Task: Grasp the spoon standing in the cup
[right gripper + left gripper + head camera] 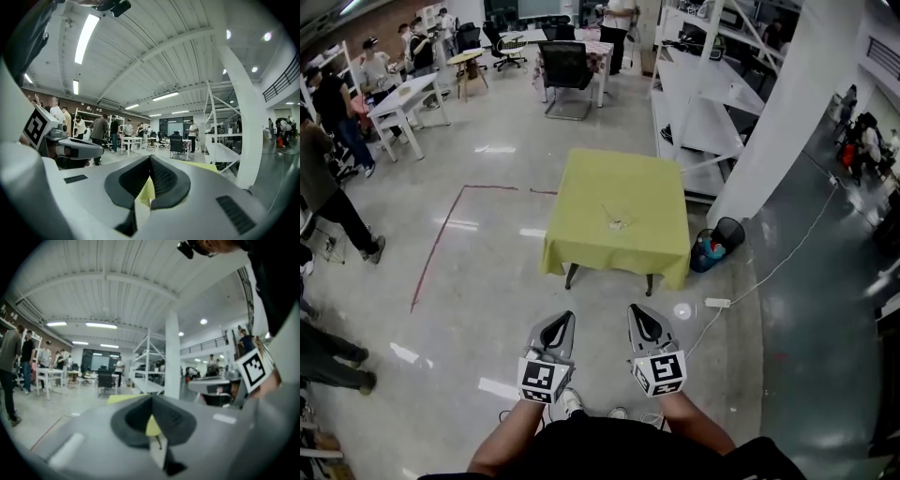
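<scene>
Down at the bottom of the head view, both pairs of tongs sit side by side, close to the body: left tongs (566, 317), right tongs (636, 310). Each is pinched to a point with nothing in its grip. Both gripper views agree, tips together and only a sliver of yellow cloth showing beyond. That reads as a carrying pose for the approach, not a reach.

The target sits mid-frame: a small cup (619, 225) near the centre of the yellow tabletop (619, 183), the spoon (608, 215) leaning out up and left, well apart from both tongs. Bare floor lies between.

Watch lower right, though. A white power strip (717, 303) and its cable trail across the floor, and a black bin (729, 231) stands just beside the table's right corner. Shelving (698, 103) fills the upper right, and people stand along the left edge.
</scene>
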Motion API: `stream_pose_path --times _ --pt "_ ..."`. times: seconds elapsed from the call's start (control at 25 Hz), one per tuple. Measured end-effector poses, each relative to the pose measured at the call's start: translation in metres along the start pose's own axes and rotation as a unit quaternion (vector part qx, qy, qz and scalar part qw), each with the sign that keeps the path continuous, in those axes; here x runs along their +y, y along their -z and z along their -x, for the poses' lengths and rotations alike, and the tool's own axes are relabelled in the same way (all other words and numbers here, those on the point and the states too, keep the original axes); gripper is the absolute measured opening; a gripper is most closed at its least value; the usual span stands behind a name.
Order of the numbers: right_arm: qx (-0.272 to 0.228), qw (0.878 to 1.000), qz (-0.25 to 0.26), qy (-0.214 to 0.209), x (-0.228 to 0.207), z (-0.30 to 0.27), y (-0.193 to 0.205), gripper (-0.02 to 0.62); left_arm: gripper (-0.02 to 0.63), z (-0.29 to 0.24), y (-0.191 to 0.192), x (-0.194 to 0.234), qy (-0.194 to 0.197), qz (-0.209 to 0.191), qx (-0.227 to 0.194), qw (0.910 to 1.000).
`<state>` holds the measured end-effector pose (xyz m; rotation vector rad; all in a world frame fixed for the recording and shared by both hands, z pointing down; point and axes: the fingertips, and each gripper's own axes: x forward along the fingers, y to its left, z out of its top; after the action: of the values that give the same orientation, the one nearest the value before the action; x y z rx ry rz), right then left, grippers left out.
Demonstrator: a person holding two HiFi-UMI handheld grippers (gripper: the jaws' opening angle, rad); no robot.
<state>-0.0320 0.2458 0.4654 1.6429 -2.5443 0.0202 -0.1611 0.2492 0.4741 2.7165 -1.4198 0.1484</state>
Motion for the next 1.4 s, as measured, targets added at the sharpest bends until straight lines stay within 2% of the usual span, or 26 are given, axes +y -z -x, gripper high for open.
stream_pose_path --times 0.4,0.52,0.68,1.4 --pt "-0.013 1.0 0.01 0.027 0.009 -0.019 -0.014 0.006 0.006 -0.009 -0.012 0.021 0.025 -0.004 -0.015 0.9996" --pt "-0.025 0.999 0.014 0.027 0.007 -0.03 -0.022 0.006 0.006 -0.018 -0.018 0.027 0.023 -0.002 -0.023 0.9995" --pt "-0.031 0.999 -0.006 0.029 -0.003 -0.047 -0.023 0.006 0.006 -0.031 -0.021 0.036 0.015 0.003 -0.024 0.9996" --pt "-0.038 0.999 -0.031 0.0 -0.112 -0.117 -0.019 0.006 0.006 -0.16 -0.022 0.026 -0.009 0.0 -0.006 0.9999"
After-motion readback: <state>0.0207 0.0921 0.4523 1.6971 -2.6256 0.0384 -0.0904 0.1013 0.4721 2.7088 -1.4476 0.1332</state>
